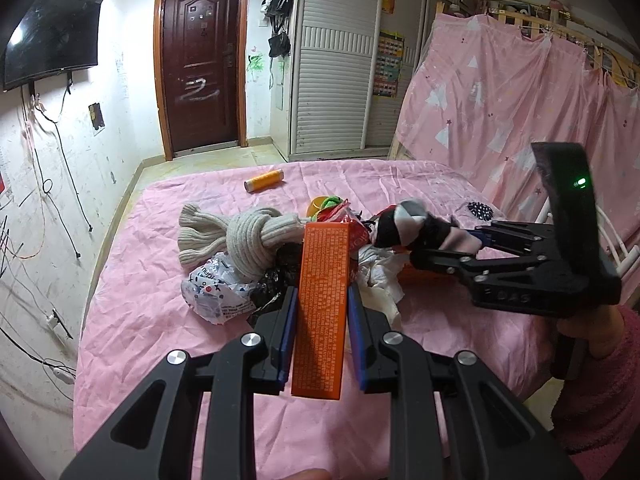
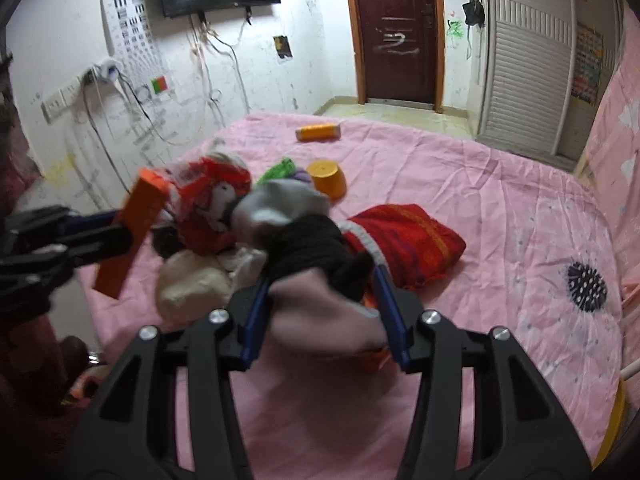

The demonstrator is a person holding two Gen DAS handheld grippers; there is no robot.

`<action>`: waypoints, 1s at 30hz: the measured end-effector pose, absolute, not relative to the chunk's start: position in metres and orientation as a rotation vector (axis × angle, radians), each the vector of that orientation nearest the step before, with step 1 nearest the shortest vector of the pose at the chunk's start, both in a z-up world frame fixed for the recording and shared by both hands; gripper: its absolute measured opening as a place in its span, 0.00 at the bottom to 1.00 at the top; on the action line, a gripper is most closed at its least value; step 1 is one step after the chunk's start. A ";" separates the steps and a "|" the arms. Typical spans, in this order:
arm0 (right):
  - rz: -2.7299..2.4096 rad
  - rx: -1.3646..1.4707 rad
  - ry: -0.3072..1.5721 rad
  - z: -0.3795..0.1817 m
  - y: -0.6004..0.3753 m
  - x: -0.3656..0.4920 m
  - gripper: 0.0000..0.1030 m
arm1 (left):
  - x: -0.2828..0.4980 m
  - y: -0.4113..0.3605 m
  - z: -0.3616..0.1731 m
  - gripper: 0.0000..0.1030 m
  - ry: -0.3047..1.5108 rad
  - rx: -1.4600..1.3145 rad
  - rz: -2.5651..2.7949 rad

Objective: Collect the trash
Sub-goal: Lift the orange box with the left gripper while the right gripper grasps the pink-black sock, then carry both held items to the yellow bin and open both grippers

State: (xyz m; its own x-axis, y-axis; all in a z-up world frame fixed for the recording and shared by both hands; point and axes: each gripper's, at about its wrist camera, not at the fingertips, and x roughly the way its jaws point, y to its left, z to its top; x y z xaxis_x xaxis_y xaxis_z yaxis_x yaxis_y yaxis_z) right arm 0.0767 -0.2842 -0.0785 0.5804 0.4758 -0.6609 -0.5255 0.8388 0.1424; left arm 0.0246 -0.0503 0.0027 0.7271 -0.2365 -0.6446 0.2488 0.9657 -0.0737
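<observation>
My left gripper (image 1: 322, 296) is shut on a long orange carton (image 1: 322, 312) and holds it above the pink bed; the carton also shows in the right wrist view (image 2: 134, 232). My right gripper (image 2: 322, 280) is shut on a black, grey and pink sock (image 2: 308, 256); in the left wrist view the sock (image 1: 416, 224) hangs from it above the pile. The pile holds a white printed plastic bag (image 1: 216, 292), a black bag (image 1: 276, 284), crumpled white paper (image 1: 380, 280) and a red wrapper (image 2: 204, 208).
A knotted beige knit piece (image 1: 240, 240), an orange cup (image 2: 328, 178), an orange thread spool (image 2: 318, 133), a red pouch (image 2: 404, 244) and a black spiky ball (image 2: 586, 286) lie on the bed (image 1: 168, 320). A wall with cables stands left, a pink curtain right.
</observation>
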 end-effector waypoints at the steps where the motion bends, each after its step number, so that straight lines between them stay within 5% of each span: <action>1: 0.584 -0.069 0.743 -0.077 -0.286 0.075 0.46 | 0.025 -0.051 0.003 0.16 0.709 0.019 -0.268; 7: 0.588 -0.043 0.721 -0.073 -0.296 0.071 0.33 | 0.021 -0.058 0.009 0.16 0.687 0.042 -0.268; 30: 0.361 0.182 0.495 -0.020 -0.435 0.044 0.32 | 0.025 -0.169 0.057 0.16 0.586 0.112 -0.458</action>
State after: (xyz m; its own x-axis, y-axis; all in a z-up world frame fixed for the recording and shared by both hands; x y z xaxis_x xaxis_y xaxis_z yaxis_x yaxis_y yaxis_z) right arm 0.0439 -0.4351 -0.0200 0.8185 0.3801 -0.4307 -0.2930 0.9212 0.2561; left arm 0.0248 -0.1693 0.0574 0.7360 -0.3851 -0.5568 0.4478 0.8937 -0.0262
